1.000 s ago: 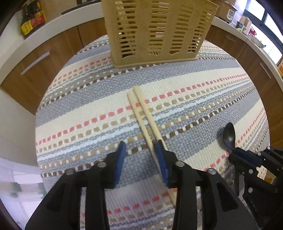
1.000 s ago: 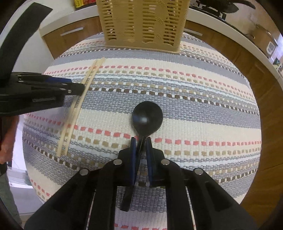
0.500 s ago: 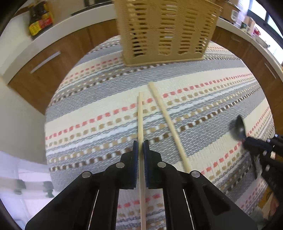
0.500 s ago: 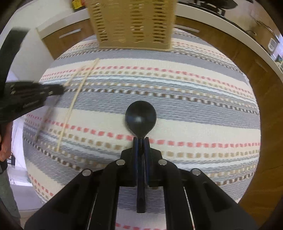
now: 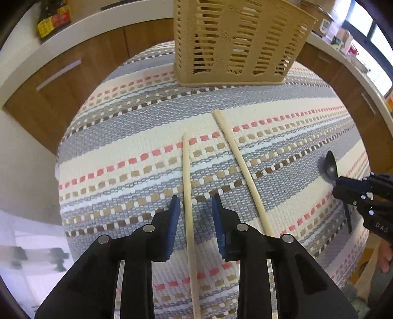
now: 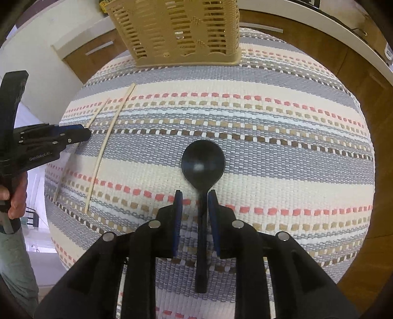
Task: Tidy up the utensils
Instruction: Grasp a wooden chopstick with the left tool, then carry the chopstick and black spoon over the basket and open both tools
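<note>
Two wooden chopsticks lie apart on the striped mat point(image 5: 137, 137). One chopstick point(image 5: 187, 176) runs between the fingers of my left gripper point(image 5: 196, 206), whose jaws are opening; neither pad presses on it. The other chopstick point(image 5: 240, 166) lies just right of that gripper. A black spoon point(image 6: 203, 163) rests bowl-up on the mat, its handle between the fingers of my right gripper point(image 6: 195, 203), whose jaws are also opening, with a gap at the left pad. The tan slotted basket point(image 5: 233, 44) stands upright at the mat's far edge, also seen as the basket point(image 6: 181, 32).
Wooden cabinet fronts point(image 5: 61, 81) and a white counter point(image 5: 81, 24) ring the mat's far side. A labelled bottle point(image 5: 51, 19) stands on the counter at upper left. A person's hand point(image 6: 14, 196) holds the left gripper point(image 6: 83, 133) at the mat's left edge.
The left gripper shut on one chopstick, swung it away from its twin, and now its jaws have parted. The right gripper shut on the spoon's handle and has now parted too.
</note>
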